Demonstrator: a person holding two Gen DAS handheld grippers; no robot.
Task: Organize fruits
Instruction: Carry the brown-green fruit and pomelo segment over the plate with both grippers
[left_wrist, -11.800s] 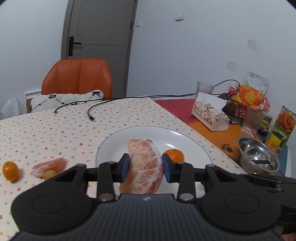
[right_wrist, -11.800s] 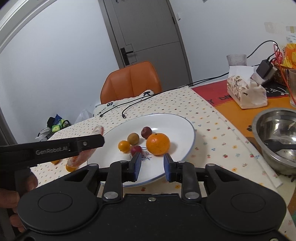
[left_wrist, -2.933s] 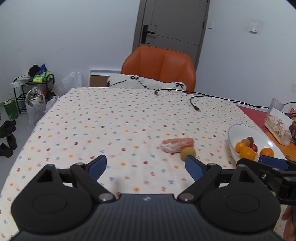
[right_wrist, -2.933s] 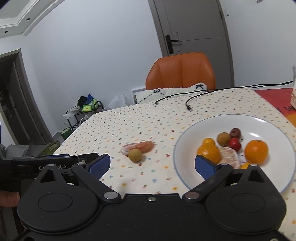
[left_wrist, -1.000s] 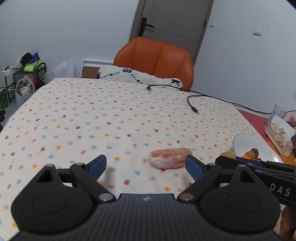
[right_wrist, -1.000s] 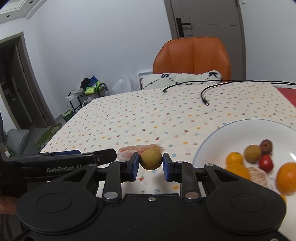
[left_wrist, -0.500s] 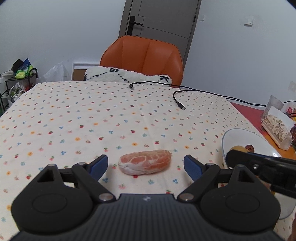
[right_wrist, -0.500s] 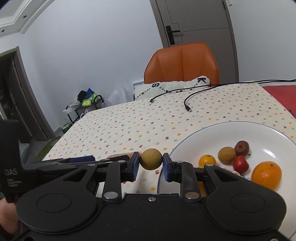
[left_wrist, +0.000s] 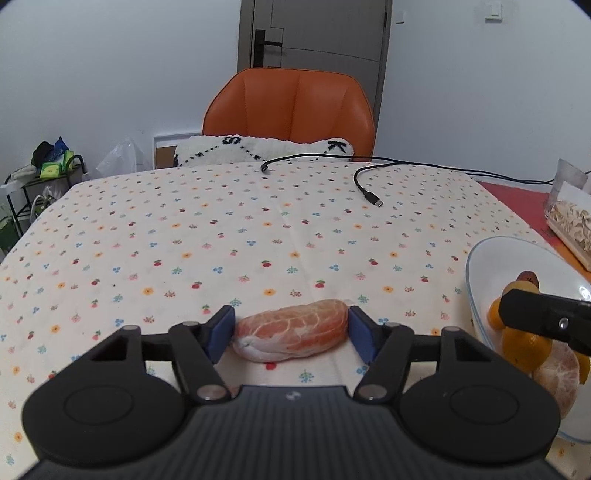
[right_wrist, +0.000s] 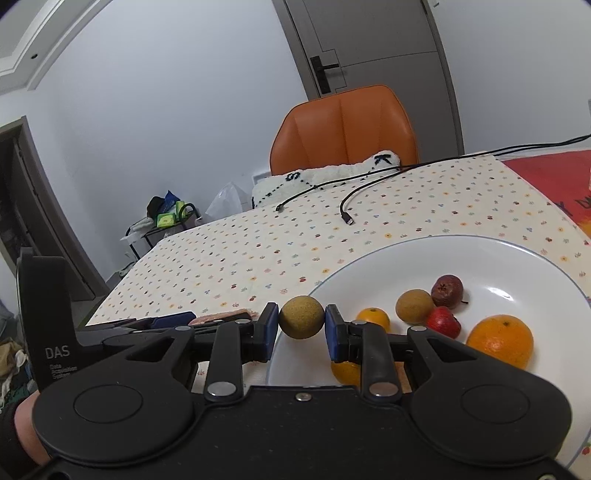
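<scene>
A peeled pink pomelo segment (left_wrist: 291, 329) lies on the dotted tablecloth between the blue pads of my left gripper (left_wrist: 291, 334), which have closed in to both of its ends. My right gripper (right_wrist: 301, 326) is shut on a small round yellow-brown fruit (right_wrist: 301, 316) and holds it over the left rim of the white plate (right_wrist: 517, 258). In the plate lie a large orange (right_wrist: 500, 340), a small orange (right_wrist: 373, 318), a brown round fruit (right_wrist: 413, 305), two small red fruits (right_wrist: 443, 321) and a peeled segment (left_wrist: 557, 380).
Two black cables (left_wrist: 364, 184) lie at the far side of the table. An orange chair (left_wrist: 290, 110) with a white cushion (left_wrist: 258, 149) stands behind. A snack bag (left_wrist: 570, 218) lies on the red mat at right. The right gripper's finger (left_wrist: 546, 317) shows over the plate.
My left gripper has moved down onto the pomelo segment and its jaws have closed from wide open to its ends. My right gripper has carried the yellow-brown fruit over the plate's rim.
</scene>
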